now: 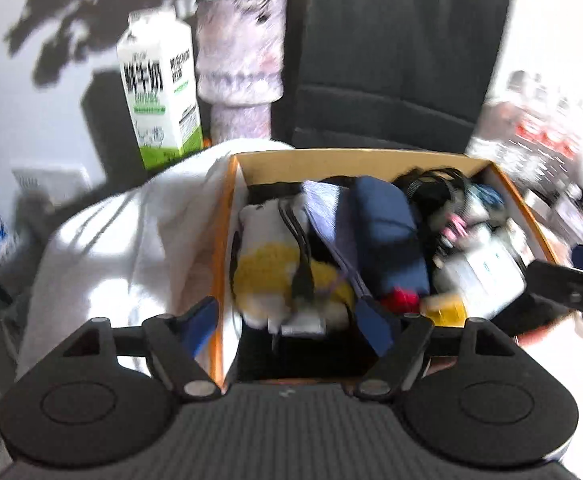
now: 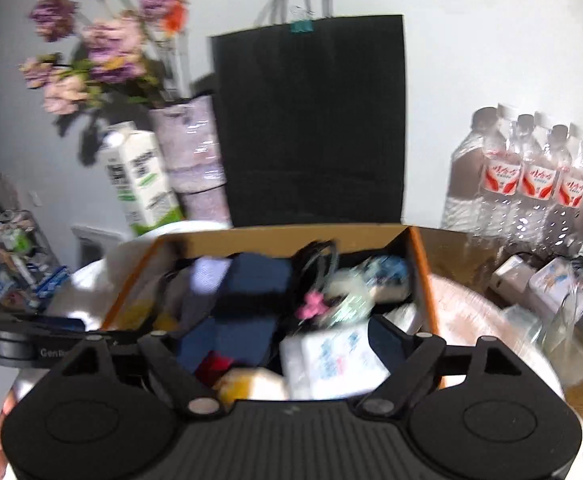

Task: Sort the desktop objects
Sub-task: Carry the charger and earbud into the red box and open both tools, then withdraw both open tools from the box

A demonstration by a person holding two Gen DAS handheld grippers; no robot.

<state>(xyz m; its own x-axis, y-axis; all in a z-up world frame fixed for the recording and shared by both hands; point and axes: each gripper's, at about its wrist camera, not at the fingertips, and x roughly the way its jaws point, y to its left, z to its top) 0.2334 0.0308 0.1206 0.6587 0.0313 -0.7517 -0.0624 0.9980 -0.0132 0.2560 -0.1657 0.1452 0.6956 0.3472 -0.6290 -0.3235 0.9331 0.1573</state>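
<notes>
Two hand-held grippers tilt downward over an open cardboard box on a table. The left gripper hangs above the box's near left corner; the right gripper hangs above its near right side. The box is crammed with sorted items: one navy pouch, one yellow-and-white plush, black cables and one white packet. Behind stand one milk carton, one vase, one black paper bag and three labelled water bottles. Both pairs of fingers are spread wide, gripping nothing.
</notes>
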